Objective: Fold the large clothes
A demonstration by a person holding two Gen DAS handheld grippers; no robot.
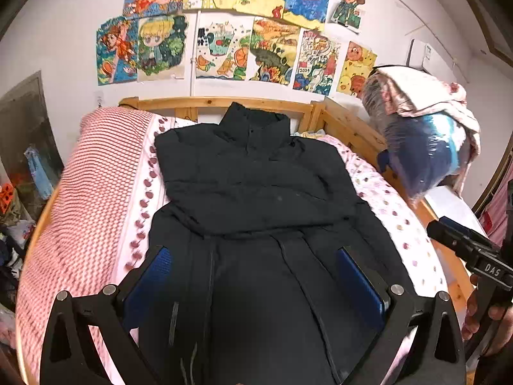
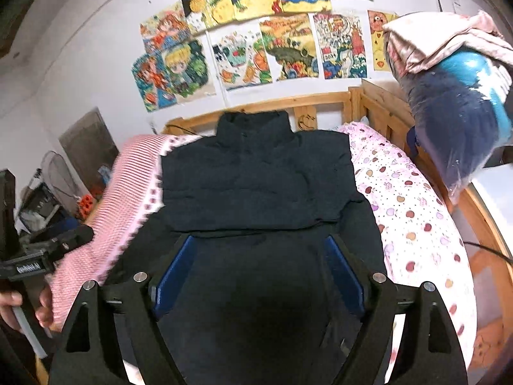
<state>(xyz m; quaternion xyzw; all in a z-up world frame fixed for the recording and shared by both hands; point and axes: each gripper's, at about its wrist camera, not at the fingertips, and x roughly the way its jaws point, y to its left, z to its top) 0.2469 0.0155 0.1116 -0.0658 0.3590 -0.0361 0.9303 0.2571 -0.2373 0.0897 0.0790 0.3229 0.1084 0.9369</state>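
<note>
A black puffer jacket (image 1: pixel 256 176) (image 2: pixel 256 186) lies flat on the bed, collar toward the wooden headboard, with its sleeves folded across the chest. My left gripper (image 1: pixel 253 253) hovers open over the jacket's lower half, blue pads wide apart with nothing between them. My right gripper (image 2: pixel 259 240) is also open above the lower half, just below the folded sleeves. The right gripper's body (image 1: pixel 474 256) shows at the right edge of the left wrist view, held by a hand. The left gripper's body (image 2: pixel 57 250) shows at the left edge of the right wrist view.
The wooden bed frame (image 1: pixel 224 102) borders the mattress. A pink striped duvet (image 1: pixel 96 176) is bunched along the left, and an apple-print sheet (image 2: pixel 410 211) shows on the right. A plastic-wrapped blue bundle with folded cloth on top (image 1: pixel 423 134) stands at the right rail. Drawings cover the wall.
</note>
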